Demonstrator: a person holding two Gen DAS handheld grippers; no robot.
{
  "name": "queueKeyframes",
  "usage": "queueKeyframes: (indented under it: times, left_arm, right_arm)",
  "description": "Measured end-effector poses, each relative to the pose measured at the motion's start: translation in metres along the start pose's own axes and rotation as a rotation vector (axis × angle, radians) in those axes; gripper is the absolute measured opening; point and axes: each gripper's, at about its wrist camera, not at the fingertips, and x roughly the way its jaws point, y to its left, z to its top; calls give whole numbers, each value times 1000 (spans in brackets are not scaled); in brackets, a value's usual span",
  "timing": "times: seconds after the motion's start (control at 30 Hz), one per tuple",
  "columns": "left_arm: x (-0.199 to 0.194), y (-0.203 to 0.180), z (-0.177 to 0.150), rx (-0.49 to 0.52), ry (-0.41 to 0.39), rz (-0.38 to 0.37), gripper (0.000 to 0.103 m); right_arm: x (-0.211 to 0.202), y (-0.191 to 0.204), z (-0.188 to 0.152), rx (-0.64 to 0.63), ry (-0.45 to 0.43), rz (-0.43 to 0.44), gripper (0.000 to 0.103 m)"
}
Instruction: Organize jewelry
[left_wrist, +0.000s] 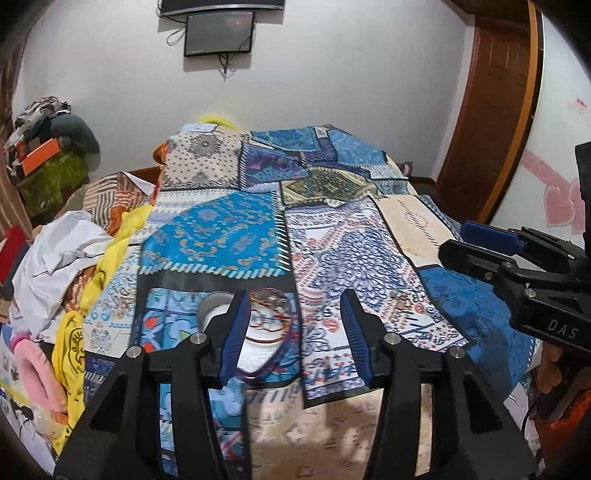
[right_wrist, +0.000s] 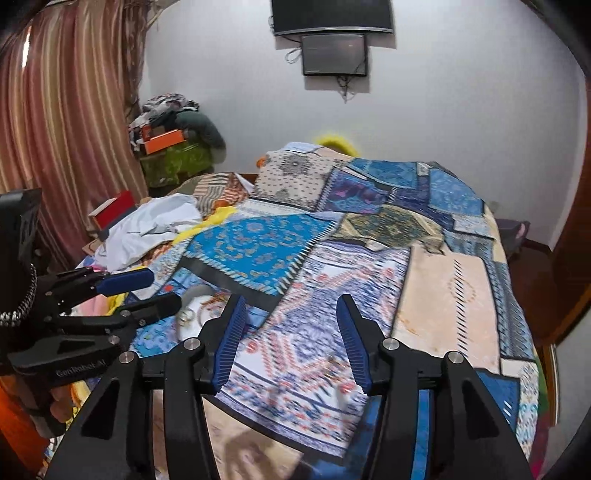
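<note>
A white dish (left_wrist: 255, 354) with several bangles and rings (left_wrist: 267, 317) lies on the patchwork bedspread (left_wrist: 210, 232), partly hidden behind my left gripper's left finger. My left gripper (left_wrist: 295, 339) is open and empty, just above and to the right of the dish. A grey cup-like container (left_wrist: 214, 306) stands at the dish's far left. My right gripper (right_wrist: 291, 339) is open and empty over the bedspread (right_wrist: 369, 229), to the right of the dish (right_wrist: 201, 314). Each gripper shows in the other's view: the right one (left_wrist: 480, 240), the left one (right_wrist: 147, 291).
A heap of white, yellow and pink cloths (left_wrist: 66, 266) lies along the bed's left side. A red box (right_wrist: 112, 212) and a pile of clothes with an orange box (right_wrist: 166, 142) stand beyond it. A wooden door (left_wrist: 495, 92) is on the right.
</note>
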Motion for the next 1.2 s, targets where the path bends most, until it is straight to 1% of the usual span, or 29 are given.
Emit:
queueKeyframes:
  times: [0.17, 0.33, 0.47, 0.67, 0.8, 0.93, 0.97, 1.0, 1.03, 1.1, 1.2]
  left_arm:
    - [18, -20, -1, 23, 43, -27, 49]
    - [43, -37, -5, 38, 105, -57, 49]
    - [60, -48, -10, 57, 148, -77, 49]
    - [83, -62, -16, 79, 206, -120, 49]
    - [92, -73, -16, 101, 221, -146, 49]
    - [97, -83, -12, 118, 212, -159, 49]
    - [98, -84, -11, 120, 205, -155, 48]
    - [99, -84, -9, 120, 200, -152, 43]
    - [101, -84, -6, 117, 197, -152, 40]
    - [104, -82, -1, 101, 196, -162, 27]
    - [111, -80, 6, 81, 199, -182, 23]
  right_arm:
    - [-6, -27, -11, 44, 16, -38, 47]
    - [-7, -53, -25, 88, 47, -74, 48]
    - [-4, -65, -36, 107, 75, -80, 48]
    - [9, -71, -49, 108, 123, -61, 48]
    - [13, -74, -53, 110, 135, -54, 48]
    - [15, -82, -56, 123, 141, -55, 48]
    - [16, -83, -56, 125, 142, -54, 47]
    - [17, -85, -56, 130, 143, -53, 47]
    - [18, -86, -56, 132, 144, -52, 47]
    - [18, -89, -57, 135, 147, -50, 48]
    - [20, -91, -59, 137, 153, -46, 48]
